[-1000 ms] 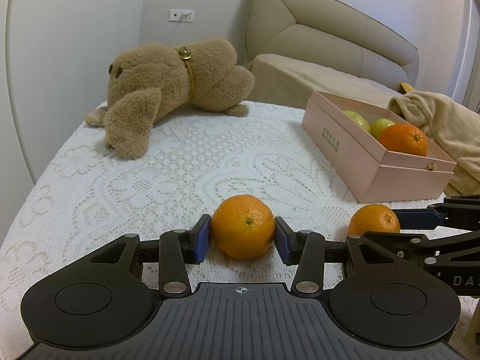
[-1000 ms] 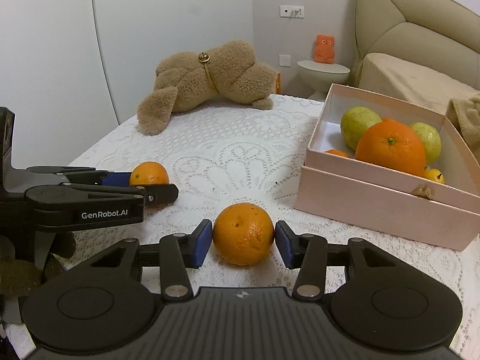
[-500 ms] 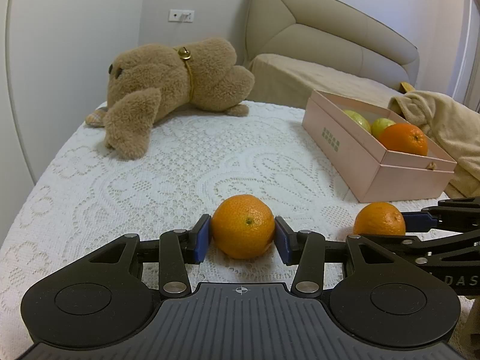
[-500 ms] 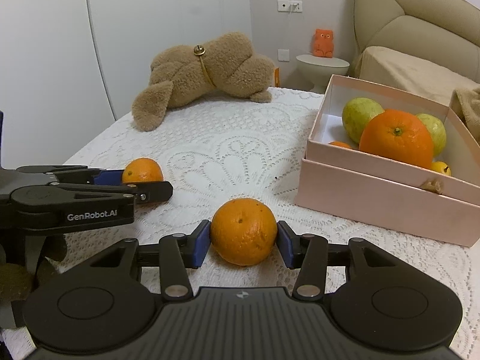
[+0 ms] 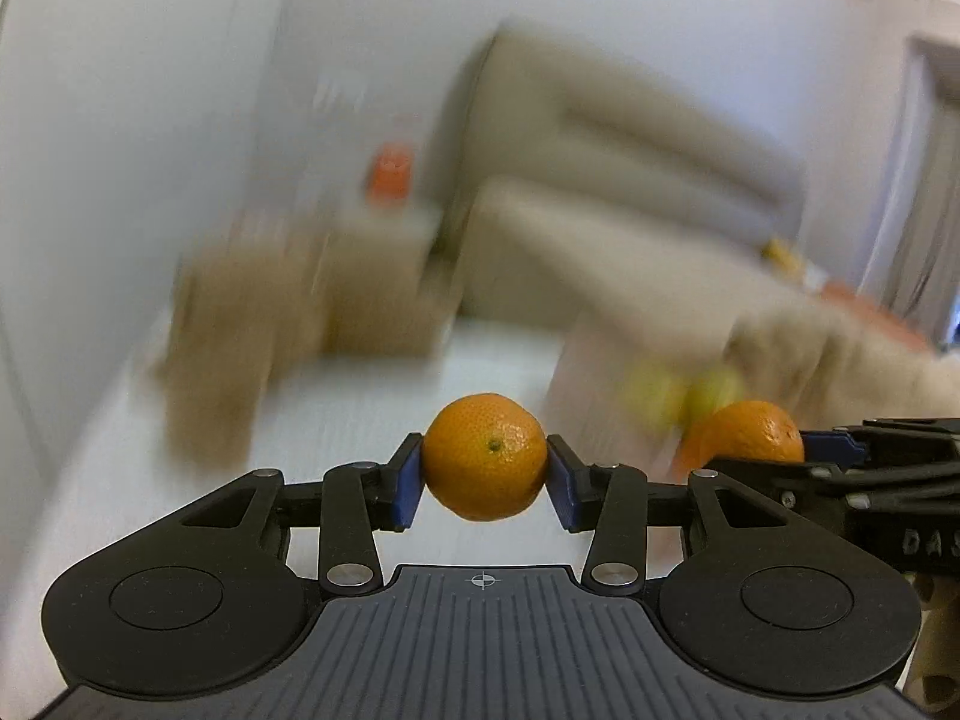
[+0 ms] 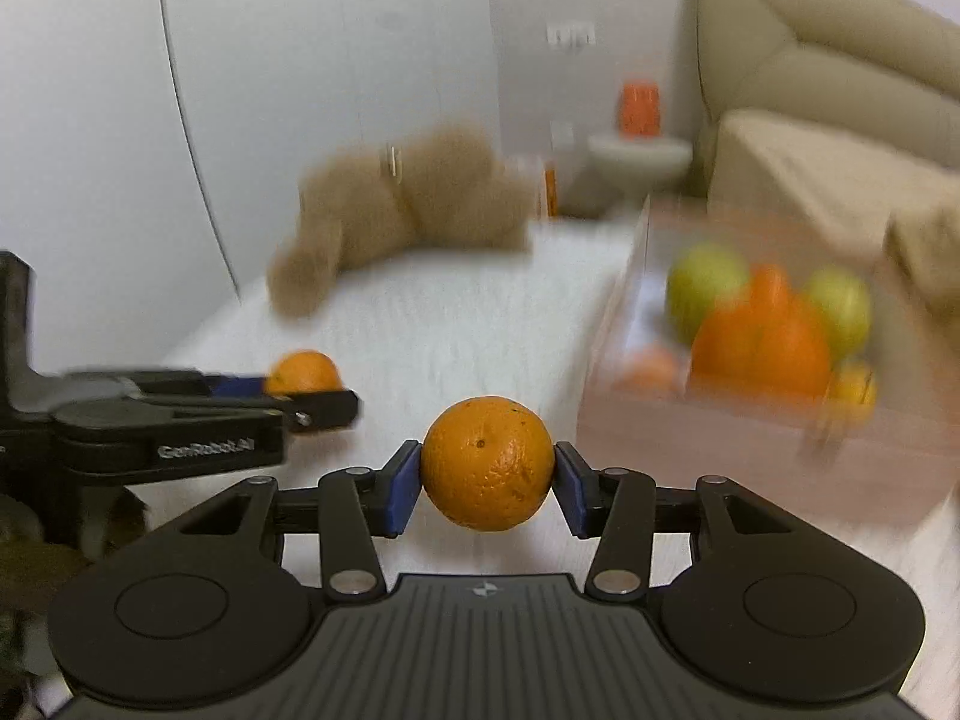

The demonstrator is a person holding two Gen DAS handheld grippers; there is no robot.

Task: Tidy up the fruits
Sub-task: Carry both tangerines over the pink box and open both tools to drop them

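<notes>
- The left tool (image 5: 485, 483) holds a round, dimpled orange mandarin (image 5: 485, 456) between its blue pads, clear of the white lace-covered desk (image 6: 420, 324).
- The right tool (image 6: 486, 487) holds a second round orange fruit (image 6: 486, 461) the same way, across its widest part.
- Both fruits look light and firm, with yielding, bruisable skin; a moderate squeeze across the middle should stop them rolling out.
- The pink cardboard box (image 6: 750, 450) of fruit, blurred, lies near to the right.

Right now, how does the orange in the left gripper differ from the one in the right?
The left gripper holds a mandarin with fine, even skin and a small dark dimple facing the camera. The right gripper holds an orange that looks coarser, with brown flecks. Both are clamped between blue pads, lifted off the table.
</notes>
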